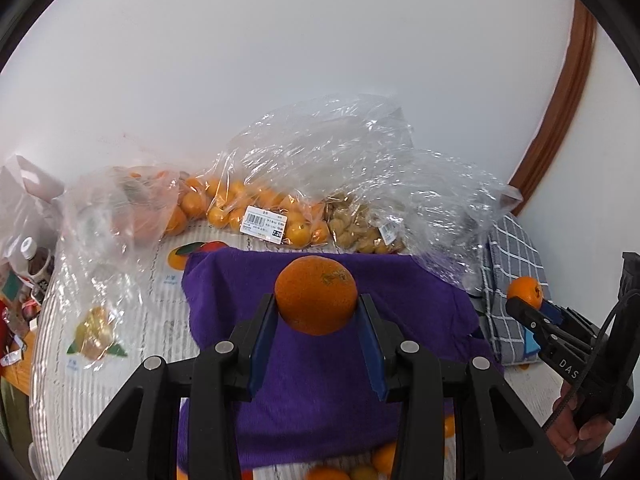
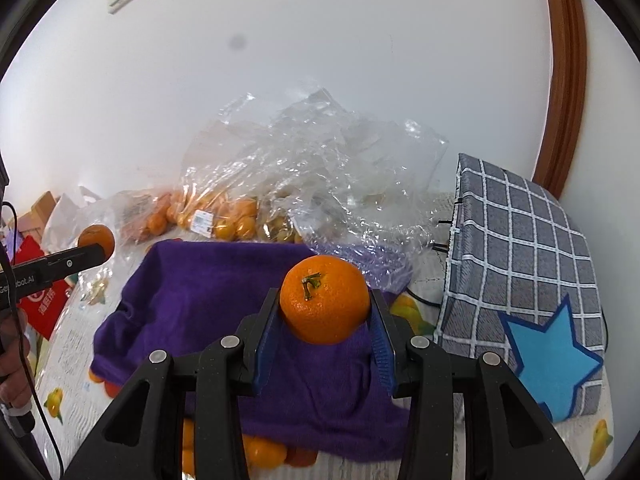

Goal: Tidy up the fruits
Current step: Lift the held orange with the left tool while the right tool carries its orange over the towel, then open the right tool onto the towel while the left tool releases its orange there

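My left gripper (image 1: 316, 312) is shut on a darker orange (image 1: 316, 294), held above the purple cloth (image 1: 320, 392). My right gripper (image 2: 325, 312) is shut on a brighter orange with a green stem (image 2: 325, 304), also over the purple cloth (image 2: 200, 292). The right gripper with its orange (image 1: 526, 290) shows at the right edge of the left wrist view. At the far left of the right wrist view, the left gripper's orange (image 2: 97, 239) appears. More oranges (image 2: 264, 452) lie under the cloth's near edge.
Clear plastic bags of small oranges (image 1: 256, 212) and pale brown fruit (image 1: 360, 228) lie against the white wall. A grey checked bag with a blue star (image 2: 520, 264) stands at the right. A fruit-print table cover (image 1: 120, 320), bottles (image 1: 34, 264) and a red packet (image 2: 44, 304) sit left.
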A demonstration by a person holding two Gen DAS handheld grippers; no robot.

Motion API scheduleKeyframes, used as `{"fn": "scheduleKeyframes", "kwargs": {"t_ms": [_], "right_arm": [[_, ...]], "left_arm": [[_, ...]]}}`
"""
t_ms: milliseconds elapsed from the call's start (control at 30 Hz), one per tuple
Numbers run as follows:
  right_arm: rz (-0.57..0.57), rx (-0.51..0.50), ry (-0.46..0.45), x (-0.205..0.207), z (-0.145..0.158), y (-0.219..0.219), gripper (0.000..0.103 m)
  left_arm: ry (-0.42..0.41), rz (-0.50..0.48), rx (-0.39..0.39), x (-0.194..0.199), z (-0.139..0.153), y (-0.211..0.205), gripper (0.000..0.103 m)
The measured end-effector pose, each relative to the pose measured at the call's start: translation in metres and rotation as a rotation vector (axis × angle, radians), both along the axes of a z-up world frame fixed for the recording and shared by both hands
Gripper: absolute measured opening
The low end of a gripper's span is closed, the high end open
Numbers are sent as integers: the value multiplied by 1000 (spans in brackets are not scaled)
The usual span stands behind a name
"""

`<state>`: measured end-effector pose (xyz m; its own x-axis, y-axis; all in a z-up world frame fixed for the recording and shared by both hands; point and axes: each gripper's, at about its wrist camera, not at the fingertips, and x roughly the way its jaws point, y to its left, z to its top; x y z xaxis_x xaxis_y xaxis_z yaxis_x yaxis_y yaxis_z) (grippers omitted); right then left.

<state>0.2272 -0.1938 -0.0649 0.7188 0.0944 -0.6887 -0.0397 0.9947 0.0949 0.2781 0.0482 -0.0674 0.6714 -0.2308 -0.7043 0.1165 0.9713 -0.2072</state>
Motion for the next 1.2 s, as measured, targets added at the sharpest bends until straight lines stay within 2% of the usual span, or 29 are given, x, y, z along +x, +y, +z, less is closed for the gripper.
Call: {"fn": "scheduleKeyframes", "kwargs": {"t_ms": [300, 433, 600, 1200], "right_arm": [[-13, -11, 67, 36, -35, 3, 42], [-5, -6, 94, 43, -50, 7, 42], [-5, -13, 132, 53, -68, 11, 42], [28, -28, 218, 67, -97, 20, 42]], "left_arm": [[70, 0, 20, 31, -36, 0, 38], [105, -2, 6, 38, -47, 4, 38], [138, -18, 48, 43, -64, -3, 38], [216, -58, 98, 51, -90, -14, 38]]}}
